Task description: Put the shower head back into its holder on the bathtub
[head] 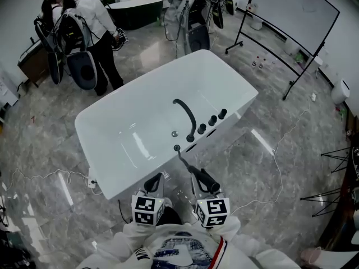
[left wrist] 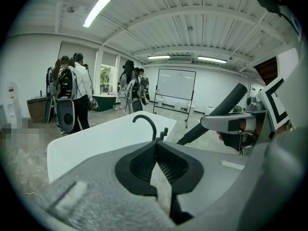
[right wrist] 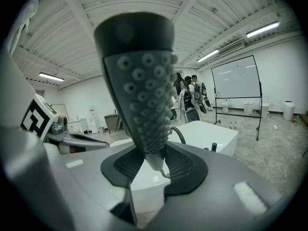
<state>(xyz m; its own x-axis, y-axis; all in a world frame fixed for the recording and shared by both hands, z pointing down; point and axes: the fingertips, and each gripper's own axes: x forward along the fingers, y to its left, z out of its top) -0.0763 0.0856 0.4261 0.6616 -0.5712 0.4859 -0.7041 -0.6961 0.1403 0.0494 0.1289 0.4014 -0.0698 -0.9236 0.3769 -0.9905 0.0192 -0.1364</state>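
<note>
Your right gripper (right wrist: 155,161): jaws clamped on narrow neck of shower head (right wrist: 140,81), nozzle face upright toward camera. Left gripper (left wrist: 156,150) alongside, jaws together, nothing held. Hose (head: 183,160) runs from head to holder (head: 177,148) on near rim of bathtub (head: 112,122), beside faucet (head: 186,115). Head is short of holder, just off tub edge. Risks: low grip may let head pivot or slip; hose may bunch at holder and block seating.
</note>
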